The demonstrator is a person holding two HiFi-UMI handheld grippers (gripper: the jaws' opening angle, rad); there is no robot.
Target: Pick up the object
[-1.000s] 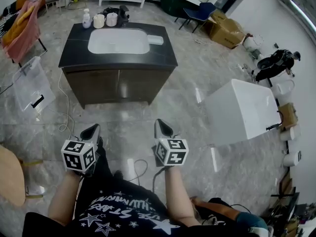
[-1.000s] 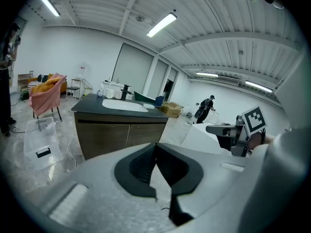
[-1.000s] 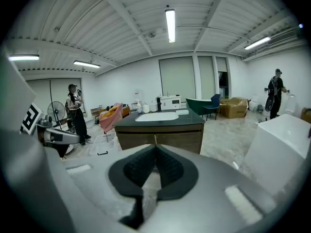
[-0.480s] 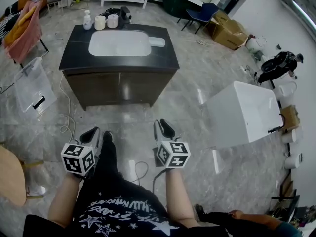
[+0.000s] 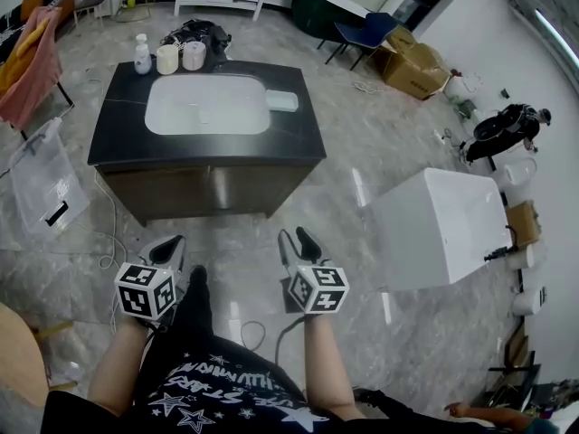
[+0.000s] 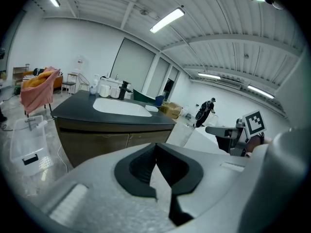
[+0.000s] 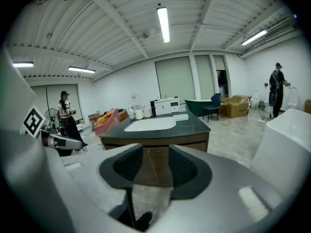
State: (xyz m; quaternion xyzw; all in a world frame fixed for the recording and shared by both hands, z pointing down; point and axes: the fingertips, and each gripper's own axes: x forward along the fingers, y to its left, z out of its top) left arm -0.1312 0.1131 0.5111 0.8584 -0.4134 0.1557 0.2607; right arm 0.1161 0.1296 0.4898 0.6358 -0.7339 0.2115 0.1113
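Note:
A dark vanity counter point(image 5: 298, 134) with a white basin point(image 5: 206, 104) stands ahead on the marble floor. On its far left corner are a small bottle point(image 5: 142, 54) and two cups point(image 5: 167, 59); a white box point(image 5: 281, 100) lies right of the basin. Both grippers hang low in front of the cabinet, well short of it. My left gripper point(image 5: 168, 245) is shut, its pads meeting with nothing between them point(image 6: 155, 147). My right gripper point(image 5: 296, 238) stands open; its jaws have just been opening, and nothing lies in the gap point(image 7: 155, 152).
A white tub-like block point(image 5: 443, 215) stands to the right. A clear plastic box point(image 5: 41, 183) leans at the left, with pink cloth on a rack point(image 5: 23, 61) behind it. Cardboard boxes point(image 5: 412, 61) sit at the back right. A cable point(image 5: 249, 328) trails on the floor near my feet.
I have come closer to the counter, both grippers carried forward with me. The right jaws went from shut to open. The left jaws stayed shut.

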